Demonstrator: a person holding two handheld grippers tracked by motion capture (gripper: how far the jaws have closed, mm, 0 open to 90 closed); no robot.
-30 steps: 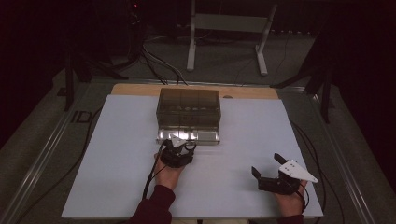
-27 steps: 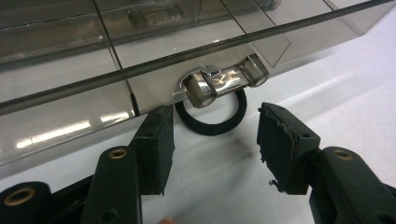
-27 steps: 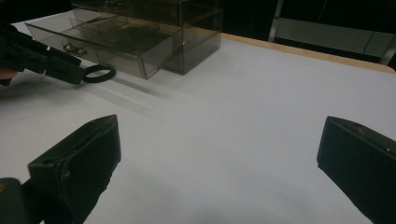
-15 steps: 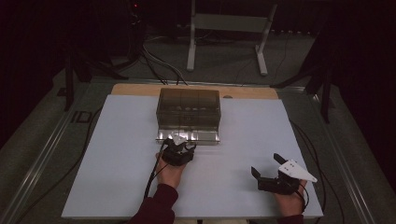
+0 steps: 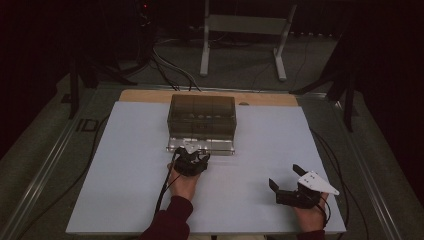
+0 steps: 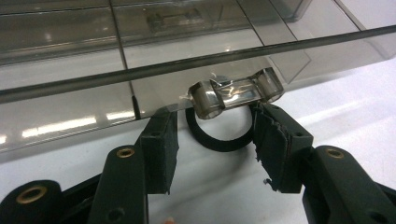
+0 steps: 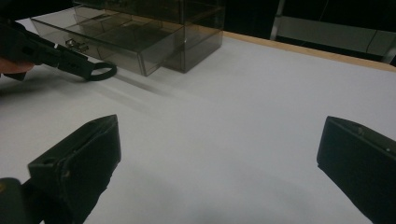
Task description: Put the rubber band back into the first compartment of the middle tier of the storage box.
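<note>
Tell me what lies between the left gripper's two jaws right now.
In the left gripper view, the left gripper has a black loop between its jaws, hanging under the clear drawer handle; white tabletop lies beneath.

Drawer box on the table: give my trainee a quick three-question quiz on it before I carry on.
1. True or false: the bottom drawer of the clear drawer box is pulled partway out.
2. What hangs at the drawer's clear handle? A) a black loop B) a metal key C) a red tag
3. Which gripper has wide-open jaws with nothing between them?
Key: 1 true. 2 A; the left gripper, whose jaws have just been closing, flanks it. 3 the right gripper.
</note>
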